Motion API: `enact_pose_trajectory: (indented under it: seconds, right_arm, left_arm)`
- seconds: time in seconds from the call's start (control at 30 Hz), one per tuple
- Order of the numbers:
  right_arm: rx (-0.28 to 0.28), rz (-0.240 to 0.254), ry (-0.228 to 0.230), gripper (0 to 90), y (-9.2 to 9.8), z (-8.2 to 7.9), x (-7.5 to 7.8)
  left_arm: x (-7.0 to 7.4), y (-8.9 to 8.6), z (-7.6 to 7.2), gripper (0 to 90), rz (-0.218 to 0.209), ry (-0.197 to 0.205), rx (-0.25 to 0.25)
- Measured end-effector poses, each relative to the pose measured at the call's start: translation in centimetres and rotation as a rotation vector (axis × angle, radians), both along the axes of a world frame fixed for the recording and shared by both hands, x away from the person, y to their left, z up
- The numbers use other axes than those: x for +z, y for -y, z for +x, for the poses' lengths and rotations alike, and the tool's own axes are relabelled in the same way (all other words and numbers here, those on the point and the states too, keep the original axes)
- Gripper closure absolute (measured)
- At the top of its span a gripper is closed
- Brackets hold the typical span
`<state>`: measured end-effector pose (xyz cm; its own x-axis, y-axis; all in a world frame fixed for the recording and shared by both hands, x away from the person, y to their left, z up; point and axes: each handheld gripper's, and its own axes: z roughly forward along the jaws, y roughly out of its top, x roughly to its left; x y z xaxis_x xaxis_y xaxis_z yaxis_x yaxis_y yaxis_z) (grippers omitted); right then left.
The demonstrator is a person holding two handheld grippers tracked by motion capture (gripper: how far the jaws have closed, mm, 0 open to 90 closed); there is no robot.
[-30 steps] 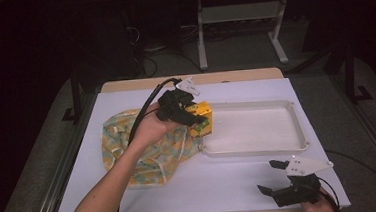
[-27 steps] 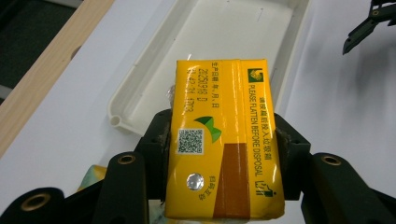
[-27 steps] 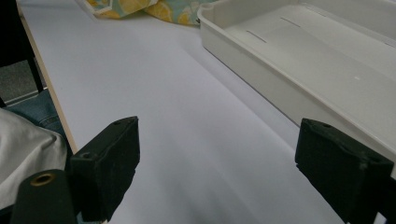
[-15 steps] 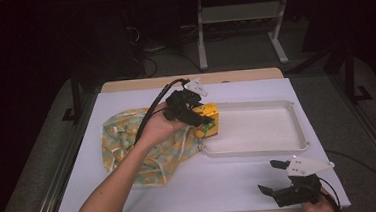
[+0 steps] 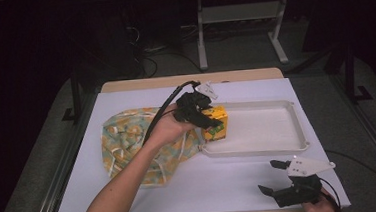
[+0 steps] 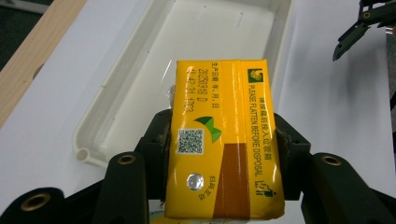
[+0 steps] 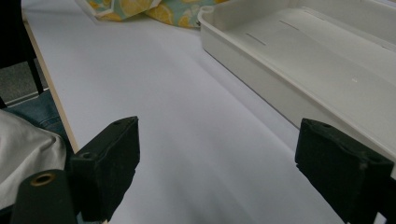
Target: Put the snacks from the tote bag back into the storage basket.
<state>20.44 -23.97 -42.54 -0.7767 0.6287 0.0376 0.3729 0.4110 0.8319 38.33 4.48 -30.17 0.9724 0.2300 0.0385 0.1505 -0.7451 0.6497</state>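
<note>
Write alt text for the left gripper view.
The left gripper clamps a yellow drink carton between its two black jaws, held above the near end of a white plastic tray on a white table cover. The right gripper shows at top right.

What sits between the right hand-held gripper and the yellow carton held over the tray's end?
In the high view, bare white table cover and the near rim of the white tray separate the right hand-held gripper from the yellow carton.
</note>
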Motion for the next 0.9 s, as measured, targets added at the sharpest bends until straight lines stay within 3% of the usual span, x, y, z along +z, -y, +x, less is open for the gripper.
enact_pose_trajectory:
  seconds: [0.27,0.4,0.9]
  right_arm:
    - [0.0,0.004,-0.003,13.5,0.0,0.0,0.0]
    - [-0.001,0.004,-0.004,13.4,0.0,0.0,0.0]
    - [0.004,0.009,-0.004,13.4,-0.1,0.0,0.0]
  left_arm:
    - [-0.5,0.6,0.1,50.1,0.015,0.001,-0.014]
    - [-0.6,1.0,0.1,50.1,-0.004,-0.003,-0.014]
    - [-1.5,2.0,0.4,50.0,0.006,0.005,-0.044]
